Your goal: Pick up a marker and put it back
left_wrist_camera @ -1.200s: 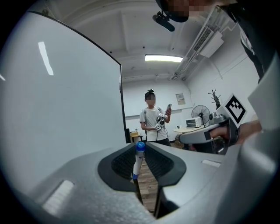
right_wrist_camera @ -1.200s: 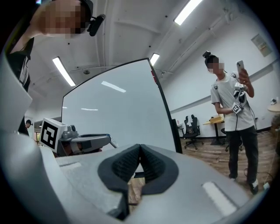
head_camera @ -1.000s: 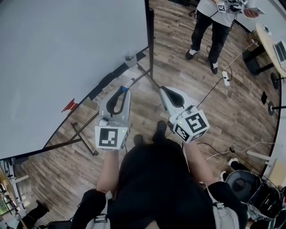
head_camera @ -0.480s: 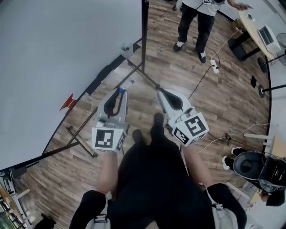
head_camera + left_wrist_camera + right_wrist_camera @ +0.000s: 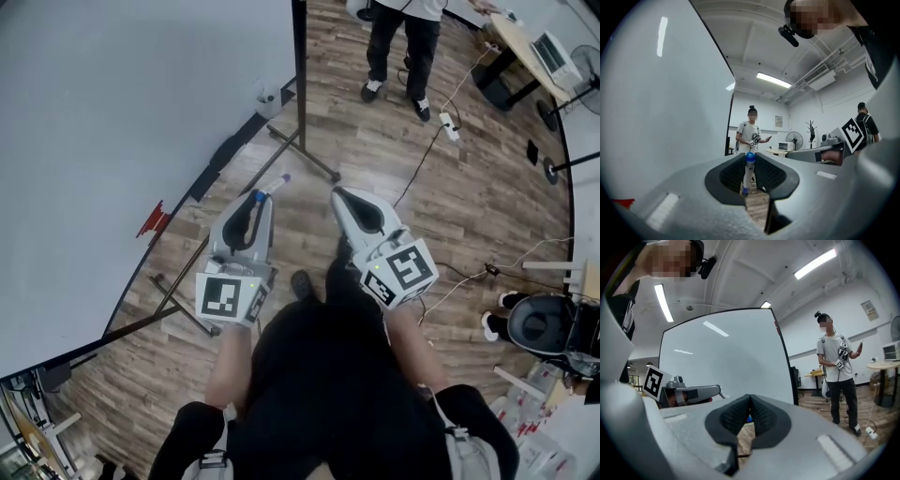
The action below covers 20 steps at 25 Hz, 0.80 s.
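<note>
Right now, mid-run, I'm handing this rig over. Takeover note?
Left gripper: shut on the marker, which has a white barrel and a blue cap sticking out past the jaws.
Right gripper: shut, nothing in it.
Whiteboard: on the person's left, with a dark ledge along its lower edge. The marker is away from it.
Done: pick-up.
Left: put the marker back, probably on that ledge, then release.
Note: a bystander stands ahead.

text: none readable | wall notice (image 5: pixel 779 121): too small to read | left gripper cube (image 5: pixel 225 296): square pattern only, no letters
</note>
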Motion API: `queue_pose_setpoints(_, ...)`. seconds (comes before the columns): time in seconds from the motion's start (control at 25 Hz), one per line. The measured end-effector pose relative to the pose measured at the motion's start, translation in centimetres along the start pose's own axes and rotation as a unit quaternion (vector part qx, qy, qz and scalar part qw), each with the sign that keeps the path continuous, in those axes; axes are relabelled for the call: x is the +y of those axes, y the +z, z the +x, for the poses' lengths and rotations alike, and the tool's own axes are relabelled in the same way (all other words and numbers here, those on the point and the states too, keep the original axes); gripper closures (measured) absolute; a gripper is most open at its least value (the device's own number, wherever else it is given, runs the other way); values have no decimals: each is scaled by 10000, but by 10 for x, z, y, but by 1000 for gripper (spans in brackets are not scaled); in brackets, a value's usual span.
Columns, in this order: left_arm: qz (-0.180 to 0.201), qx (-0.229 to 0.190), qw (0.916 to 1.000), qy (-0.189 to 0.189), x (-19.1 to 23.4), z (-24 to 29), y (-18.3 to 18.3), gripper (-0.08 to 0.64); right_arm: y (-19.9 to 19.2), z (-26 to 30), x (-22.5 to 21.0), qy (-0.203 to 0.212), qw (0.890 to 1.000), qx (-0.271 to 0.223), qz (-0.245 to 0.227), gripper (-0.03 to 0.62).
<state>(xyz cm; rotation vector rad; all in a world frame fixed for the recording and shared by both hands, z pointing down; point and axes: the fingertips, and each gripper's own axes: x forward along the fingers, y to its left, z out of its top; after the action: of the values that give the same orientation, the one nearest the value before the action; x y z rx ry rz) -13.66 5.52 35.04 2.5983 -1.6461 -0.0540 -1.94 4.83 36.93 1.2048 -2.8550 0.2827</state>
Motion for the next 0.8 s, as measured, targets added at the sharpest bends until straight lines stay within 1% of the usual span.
queue_pose_setpoints(0.44, 14, -22, 9998, -203, -1, 8, 2, 483, 5, 1, -1, -127, 9998, -54, -138, 591)
queue_pose_setpoints(0.8, -13, 17, 9997, -246, -4, 10, 0, 483, 5, -2, -4, -160, 9998, -56, -125, 591)
